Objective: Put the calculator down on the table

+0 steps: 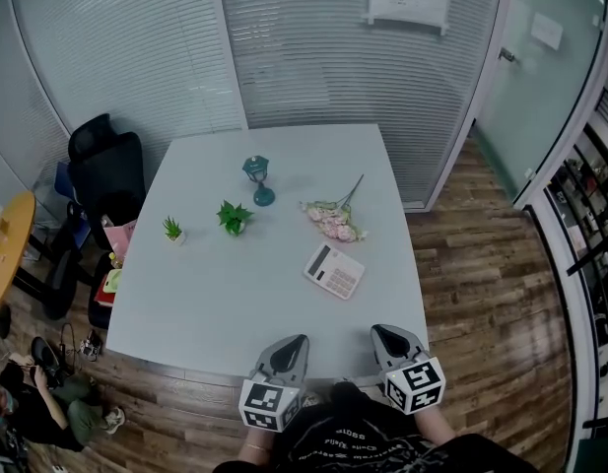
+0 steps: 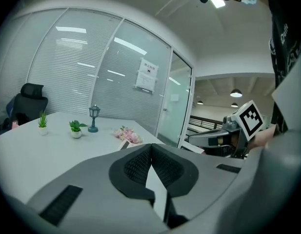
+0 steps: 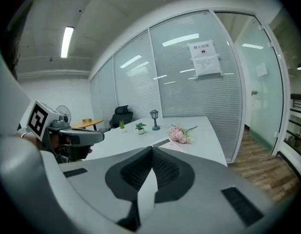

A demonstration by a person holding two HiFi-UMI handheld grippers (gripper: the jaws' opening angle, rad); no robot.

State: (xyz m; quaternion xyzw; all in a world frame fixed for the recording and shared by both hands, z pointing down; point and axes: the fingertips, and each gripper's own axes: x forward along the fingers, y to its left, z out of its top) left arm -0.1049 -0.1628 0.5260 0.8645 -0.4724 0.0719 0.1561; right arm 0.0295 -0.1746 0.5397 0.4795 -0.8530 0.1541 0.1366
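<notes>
Fingertips (image 2: 135,165) pressed together on nothing, left gripper (image 1: 292,343) and right gripper (image 1: 384,333) hang at the near edge of the pale grey rectangular table (image 1: 205,294) — the flat white calculator (image 1: 334,270) already lies by its right edge, so it seems best left alone.

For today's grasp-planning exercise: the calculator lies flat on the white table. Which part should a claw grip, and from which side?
Grip the calculator across its narrower width, one jaw on each long edge, probably at the keypad end. It lies flat on the table, so come down from above. The left claw and the right claw are both shut, so the one used must open first.
</notes>
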